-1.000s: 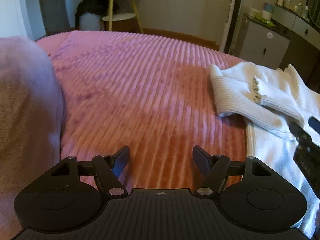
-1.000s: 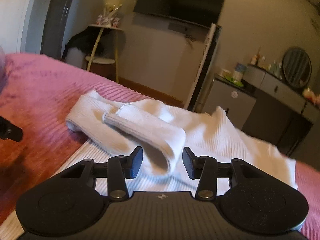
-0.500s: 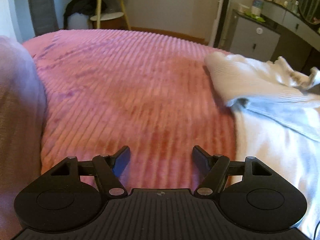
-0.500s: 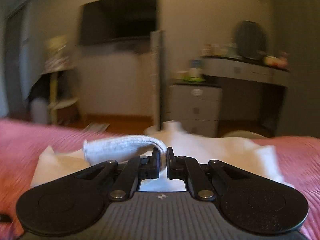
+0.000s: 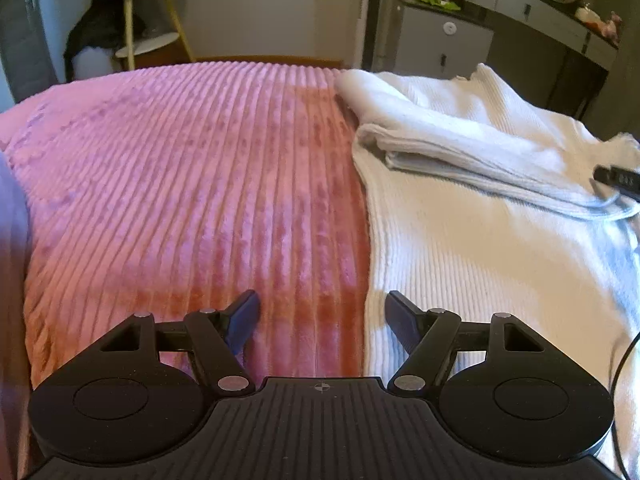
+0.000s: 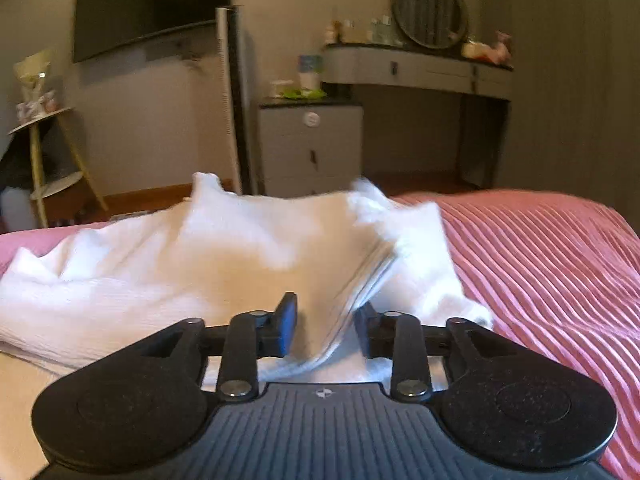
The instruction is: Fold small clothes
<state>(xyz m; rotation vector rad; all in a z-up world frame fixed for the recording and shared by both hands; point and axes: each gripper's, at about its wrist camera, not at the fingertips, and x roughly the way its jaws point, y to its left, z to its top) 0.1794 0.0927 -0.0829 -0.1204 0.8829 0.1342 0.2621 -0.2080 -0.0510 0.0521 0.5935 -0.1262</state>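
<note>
Pink ribbed bedspread (image 5: 192, 184) fills the left wrist view, with a tripod side table (image 5: 148, 20) against the far wall on the left and a grey cabinet (image 5: 444, 40) on the right. One white knitted garment (image 5: 480, 240) lies on the right part of the bed, its ribbed body spread flat and its left edge running straight beside bare bedspread. A sleeve (image 5: 460, 148) is folded across the chest in a soft, layered band.

Low over the bed, the left gripper (image 5: 322, 314) has its jaws spread wide with nothing between them; its left finger is over the pink cover and its right finger over the garment's hem. At the far right edge of this view a dark tip of the right gripper (image 5: 616, 178) rests at the sleeve's end.

Only the right wrist view shows the wall-mounted television (image 6: 152, 8), the round mirror (image 6: 430, 10) and the curved vanity desk (image 6: 416, 68). There the right gripper (image 6: 326, 322) has its jaws partly apart, with a blurred fold of sleeve (image 6: 360, 280) standing between them; whether the pads touch it cannot be told. Two grippers and one garment are visible.
</note>
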